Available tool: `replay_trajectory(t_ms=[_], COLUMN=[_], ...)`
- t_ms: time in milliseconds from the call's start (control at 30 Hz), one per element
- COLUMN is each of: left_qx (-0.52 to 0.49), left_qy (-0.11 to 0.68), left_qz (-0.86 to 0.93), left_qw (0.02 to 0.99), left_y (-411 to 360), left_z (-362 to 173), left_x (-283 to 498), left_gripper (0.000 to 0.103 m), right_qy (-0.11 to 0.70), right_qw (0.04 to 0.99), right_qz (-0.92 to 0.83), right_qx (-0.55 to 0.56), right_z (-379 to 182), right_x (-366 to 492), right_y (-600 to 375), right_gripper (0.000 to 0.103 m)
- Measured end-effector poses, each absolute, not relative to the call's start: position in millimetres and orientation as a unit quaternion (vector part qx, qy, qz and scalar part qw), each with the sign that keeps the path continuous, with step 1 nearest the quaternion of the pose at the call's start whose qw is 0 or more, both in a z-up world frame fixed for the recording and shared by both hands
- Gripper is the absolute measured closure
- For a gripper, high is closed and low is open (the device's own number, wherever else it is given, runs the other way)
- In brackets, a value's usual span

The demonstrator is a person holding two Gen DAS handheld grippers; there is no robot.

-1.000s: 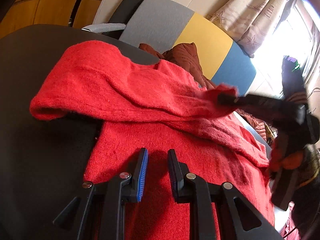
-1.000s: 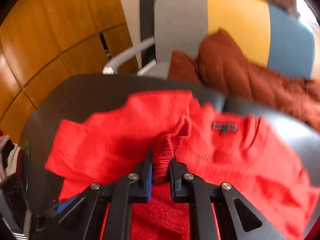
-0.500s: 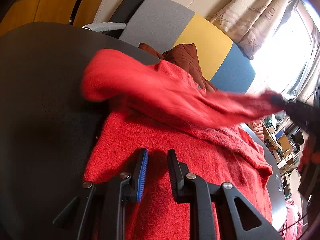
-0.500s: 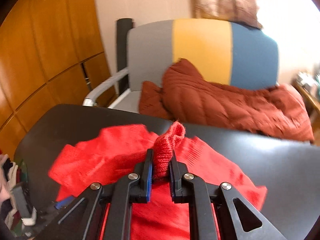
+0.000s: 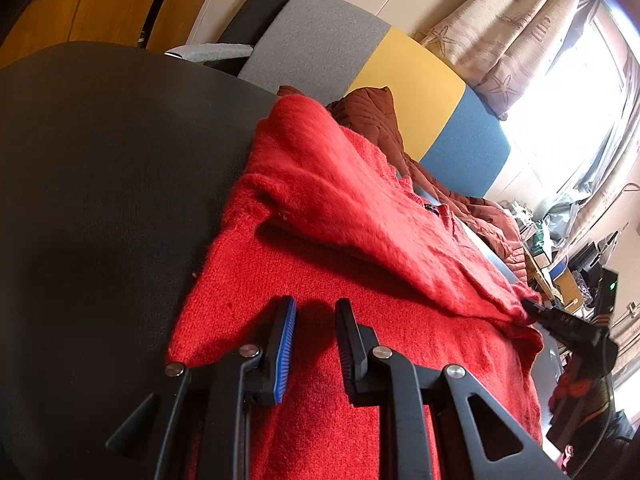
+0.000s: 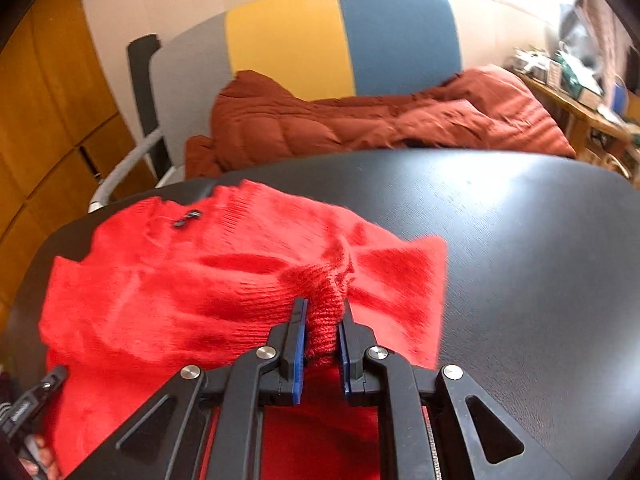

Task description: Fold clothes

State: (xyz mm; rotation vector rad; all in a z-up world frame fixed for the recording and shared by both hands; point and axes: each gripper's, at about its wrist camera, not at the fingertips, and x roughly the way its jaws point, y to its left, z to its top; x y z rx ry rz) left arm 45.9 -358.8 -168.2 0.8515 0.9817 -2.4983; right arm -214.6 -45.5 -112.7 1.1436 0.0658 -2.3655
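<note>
— Sweater [image 5: 360, 360] spread on the dark table [image 5: 100, 200]; who holds it?
— Right gripper [image 6: 322, 336], clamped on the ribbed cuff [image 6: 326, 312]. Left gripper [image 5: 314, 344] hovers slightly parted, empty. Best laid flat across the body, wrinkle-free. Farther off: a quilted jacket [image 6: 360, 120].

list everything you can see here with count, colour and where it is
sweater: 1, red, flat on the table, sleeve drawn across its body
table: 1, black, under the sweater
chair: 1, grey, yellow and blue, behind the table
quilt: 1, rust brown, on the chair
curtain: 1, beige, at the window
left tongs: 1, black, open over the sweater's near edge
right tongs: 1, black, shut on the sleeve cuff
</note>
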Motion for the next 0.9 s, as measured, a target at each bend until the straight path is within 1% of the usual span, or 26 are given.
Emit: replay_trajectory(t_ms=[133, 167, 200, 233, 267, 300, 400, 500, 633, 733, 800, 833, 867, 900], left_qx=[0.295, 0.295, 0.299, 0.303, 0.301, 0.292, 0.279, 0.272, 0.275, 0.302, 0.335, 0.343, 0.348, 0.34], left_qy=[0.359, 0.364, 0.365, 0.365, 0.362, 0.356, 0.319, 0.29, 0.26, 0.23, 0.223, 0.217, 0.209, 0.217], left_qz=[-0.872, -0.87, -0.869, -0.867, -0.869, -0.875, -0.891, -0.901, -0.907, -0.905, -0.895, -0.894, -0.895, -0.898], left_qw=[0.156, 0.155, 0.153, 0.151, 0.149, 0.151, 0.164, 0.175, 0.186, 0.194, 0.19, 0.188, 0.186, 0.178], left_y=[-361, -363, -363, -364, -364, -365, -366, -373, -381, -382, -381, -378, -373, -371], left_z=[-169, -169, -166, -163, -159, -153, -133, -115, -104, -111, -130, -139, -147, -146], left_x=[51, 52, 54, 56, 58, 62, 61, 47, 13, -16, -26, -25, -22, -15], left_gripper=[0.084, 0.083, 0.083, 0.081, 0.078, 0.078, 0.078, 0.077, 0.076, 0.074, 0.074, 0.075, 0.075, 0.075], right_qy=[0.031, 0.033, 0.031, 0.032, 0.032, 0.033, 0.034, 0.027, 0.047, 0.069, 0.081, 0.086, 0.09, 0.095], right_qw=[0.247, 0.245, 0.242, 0.243, 0.244, 0.245, 0.249, 0.279, 0.315, 0.321, 0.319, 0.318, 0.316, 0.315], right_qz=[-0.871, -0.872, -0.873, -0.876, -0.879, -0.882, -0.89, -0.889, -0.874, -0.865, -0.864, -0.864, -0.865, -0.865], right_qx=[0.423, 0.423, 0.422, 0.415, 0.408, 0.401, 0.38, 0.362, 0.366, 0.379, 0.382, 0.381, 0.379, 0.378], right_z=[-124, -126, -125, -121, -116, -111, -97, -84, -83, -95, -102, -104, -107, -109], right_x=[-214, -214, -214, -212, -211, -210, -206, -196, -189, -191, -190, -188, -186, -184], right_y=[-44, -43, -40, -36, -33, -29, -18, -19, -49, -73, -79, -77, -76, -75], right_gripper=[0.087, 0.083, 0.076, 0.073, 0.067, 0.065, 0.065, 0.065, 0.065, 0.064, 0.06, 0.059, 0.055, 0.053])
